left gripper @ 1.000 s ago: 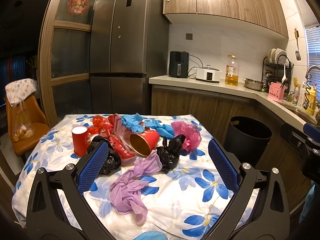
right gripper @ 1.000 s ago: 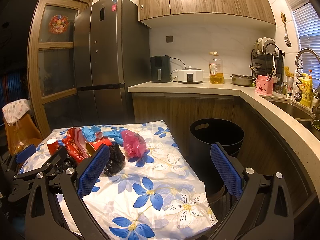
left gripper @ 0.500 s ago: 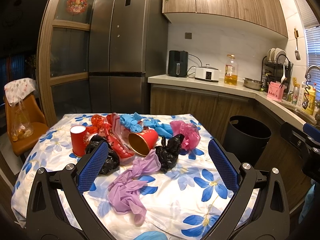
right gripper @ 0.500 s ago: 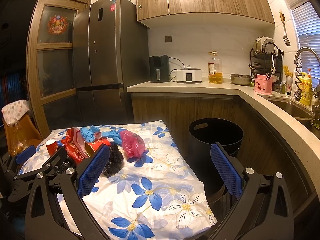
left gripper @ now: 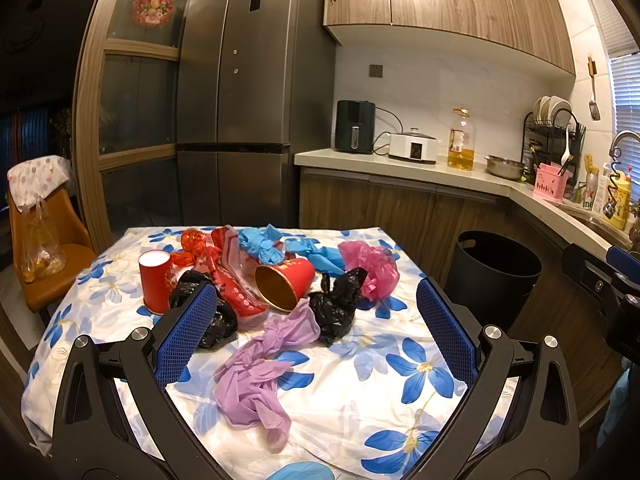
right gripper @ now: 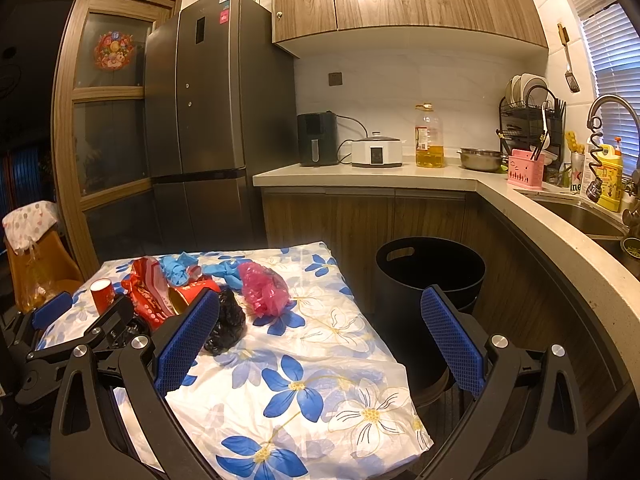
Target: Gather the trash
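Note:
Trash lies heaped on a table with a blue-flowered cloth (left gripper: 400,396). A purple glove (left gripper: 256,380) is nearest, then a black bag (left gripper: 336,308), a tipped red cup (left gripper: 284,282), an upright red cup (left gripper: 156,280), red wrappers (left gripper: 224,268), blue gloves (left gripper: 276,246) and a pink bag (left gripper: 372,268). My left gripper (left gripper: 316,332) hovers open above the purple glove, holding nothing. My right gripper (right gripper: 316,340) is open over the table's right half, beside the pink bag (right gripper: 262,288) and a black bag (right gripper: 226,328). A black bin (right gripper: 430,268) stands right of the table.
An orange chair (left gripper: 44,240) with a plastic bag stands left of the table. A fridge (left gripper: 240,120) rises behind it. A counter (right gripper: 400,170) with appliances, an oil bottle and a dish rack runs along the back and right, ending at a sink (right gripper: 576,216).
Both views have shifted only slightly; the trash pile sits marginally lower and nearer in the left wrist view. Both grippers stay open and empty.

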Action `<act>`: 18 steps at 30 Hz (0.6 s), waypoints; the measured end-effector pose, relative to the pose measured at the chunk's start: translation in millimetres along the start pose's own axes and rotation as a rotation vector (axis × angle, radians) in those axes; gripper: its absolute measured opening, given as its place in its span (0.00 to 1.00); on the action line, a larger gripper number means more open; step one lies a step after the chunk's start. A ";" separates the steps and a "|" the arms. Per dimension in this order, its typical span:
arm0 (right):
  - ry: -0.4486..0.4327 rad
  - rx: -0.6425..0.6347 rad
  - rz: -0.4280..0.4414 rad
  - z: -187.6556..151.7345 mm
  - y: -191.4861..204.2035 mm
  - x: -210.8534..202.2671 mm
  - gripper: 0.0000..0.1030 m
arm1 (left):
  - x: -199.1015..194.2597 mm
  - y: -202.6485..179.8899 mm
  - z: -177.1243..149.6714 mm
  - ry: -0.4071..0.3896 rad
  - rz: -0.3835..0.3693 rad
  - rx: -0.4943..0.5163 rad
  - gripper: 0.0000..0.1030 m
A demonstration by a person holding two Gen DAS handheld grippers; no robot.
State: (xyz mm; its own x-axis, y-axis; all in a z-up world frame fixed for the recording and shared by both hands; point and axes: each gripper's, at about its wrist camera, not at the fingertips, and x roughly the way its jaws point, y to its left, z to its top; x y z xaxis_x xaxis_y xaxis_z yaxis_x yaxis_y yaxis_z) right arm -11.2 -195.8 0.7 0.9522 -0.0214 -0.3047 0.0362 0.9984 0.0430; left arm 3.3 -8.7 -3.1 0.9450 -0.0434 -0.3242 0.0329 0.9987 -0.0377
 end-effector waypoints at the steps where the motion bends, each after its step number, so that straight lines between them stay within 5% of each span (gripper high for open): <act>1: 0.000 0.000 0.000 0.1 0.0 0.1 0.95 | 0.1 0.0 0.0 0.000 0.000 0.000 0.95; 18: -0.008 0.006 -0.001 2.0 -2.7 -0.9 0.95 | 0.6 -0.6 0.0 0.000 -0.001 0.000 0.95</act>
State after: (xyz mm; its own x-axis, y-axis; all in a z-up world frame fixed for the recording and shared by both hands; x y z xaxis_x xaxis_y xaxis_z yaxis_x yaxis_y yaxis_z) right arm -11.5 -198.6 2.8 0.9544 -0.0231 -0.2976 0.0392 0.9981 0.0483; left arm 3.8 -9.4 -3.3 0.9448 -0.0447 -0.3245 0.0341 0.9987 -0.0383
